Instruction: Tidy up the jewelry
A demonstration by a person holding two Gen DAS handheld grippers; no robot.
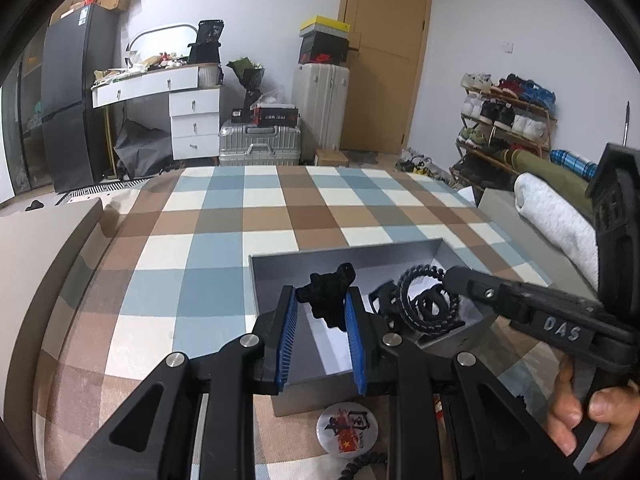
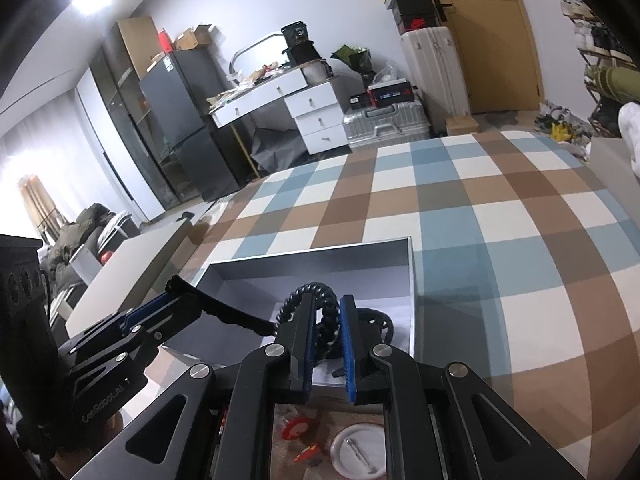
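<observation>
Over the grey box point(image 1: 280, 400), "DAS"-marked right hand-held gripper point(image 2: 325, 332) clamped on black spiral band point(image 2: 326, 320).

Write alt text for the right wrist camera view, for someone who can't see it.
The right gripper is shut on a black coiled hair tie over an open grey box on a checked blue, brown and white cloth. The left gripper, holding a black fabric piece, reaches in from the left.

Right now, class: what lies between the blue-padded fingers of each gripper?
Left wrist view: the left gripper pinches a fuzzy black hair tie. Right wrist view: the right gripper clamps a black spiral coil bracelet.
</observation>
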